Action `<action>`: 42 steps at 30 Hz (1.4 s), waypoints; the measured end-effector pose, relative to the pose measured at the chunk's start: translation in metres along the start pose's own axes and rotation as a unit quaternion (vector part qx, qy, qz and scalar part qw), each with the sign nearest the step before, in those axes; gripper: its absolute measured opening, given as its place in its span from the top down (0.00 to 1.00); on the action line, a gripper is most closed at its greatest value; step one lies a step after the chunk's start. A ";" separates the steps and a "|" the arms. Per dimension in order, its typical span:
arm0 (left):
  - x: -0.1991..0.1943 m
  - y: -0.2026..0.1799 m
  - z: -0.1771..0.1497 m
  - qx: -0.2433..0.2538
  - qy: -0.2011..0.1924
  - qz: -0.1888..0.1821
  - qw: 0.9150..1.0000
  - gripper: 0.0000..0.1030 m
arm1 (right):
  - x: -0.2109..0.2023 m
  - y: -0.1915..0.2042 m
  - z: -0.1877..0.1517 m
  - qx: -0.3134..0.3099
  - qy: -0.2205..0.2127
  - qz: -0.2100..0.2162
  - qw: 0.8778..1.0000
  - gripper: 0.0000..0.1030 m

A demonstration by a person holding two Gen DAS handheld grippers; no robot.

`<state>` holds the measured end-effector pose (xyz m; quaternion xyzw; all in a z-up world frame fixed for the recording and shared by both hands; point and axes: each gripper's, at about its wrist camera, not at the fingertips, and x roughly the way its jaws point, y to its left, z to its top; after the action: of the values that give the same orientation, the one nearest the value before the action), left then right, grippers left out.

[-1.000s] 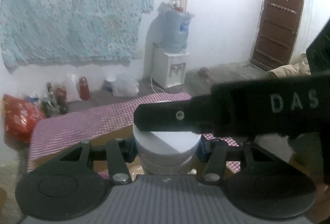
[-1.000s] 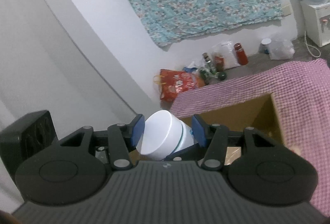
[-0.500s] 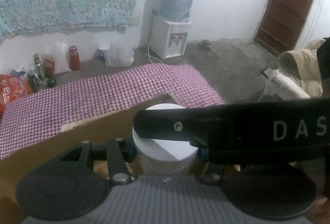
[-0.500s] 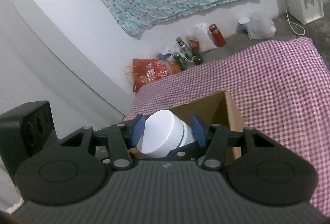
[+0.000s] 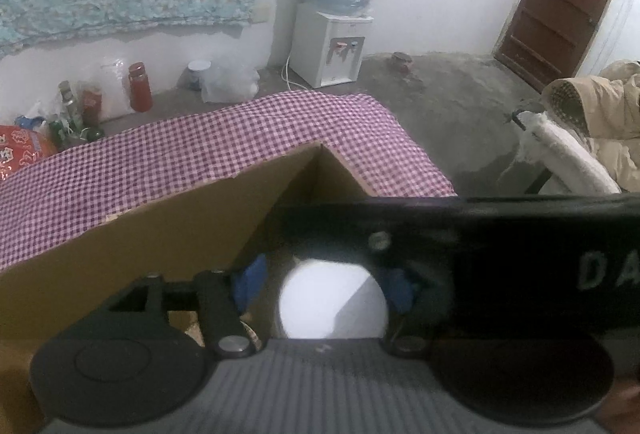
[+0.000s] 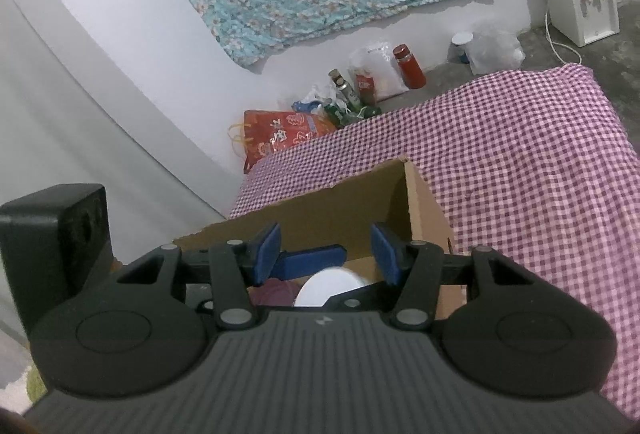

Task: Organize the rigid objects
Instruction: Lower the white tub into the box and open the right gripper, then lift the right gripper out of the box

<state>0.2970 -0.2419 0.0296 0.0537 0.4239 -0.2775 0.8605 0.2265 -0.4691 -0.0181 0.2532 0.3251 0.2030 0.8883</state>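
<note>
Left gripper point(image 5: 326, 286) is opening, its pads clear of the white tub point(image 5: 332, 304) sitting down inside the cardboard box point(image 5: 160, 234). Right gripper point(image 6: 326, 254) hangs parted over the same box, gripping nothing. Box sits on the checkered cloth point(image 6: 520, 154).

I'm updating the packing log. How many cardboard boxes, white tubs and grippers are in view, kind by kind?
cardboard box: 1
white tub: 1
Grippers: 2 (left gripper, jaws opening with the tub between them; right gripper)
Total: 4
</note>
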 end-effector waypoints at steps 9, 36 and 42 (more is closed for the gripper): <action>-0.059 0.007 -0.006 -0.021 -0.039 -0.001 0.999 0.14 | -0.070 0.018 -0.009 -0.024 -0.067 -0.006 0.997 0.51; -0.188 0.076 -0.175 -0.079 -0.154 0.090 0.981 0.08 | 0.019 0.105 -0.074 -0.020 0.204 -0.062 0.977 0.50; -0.178 0.074 -0.182 -0.056 -0.159 0.079 0.983 0.08 | 0.056 0.106 -0.080 0.008 0.257 -0.117 0.959 0.46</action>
<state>0.1216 -0.0433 0.0385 -0.0060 0.2911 -0.1899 0.9376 0.1911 -0.3306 -0.0357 0.1595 0.5710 0.1535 0.7905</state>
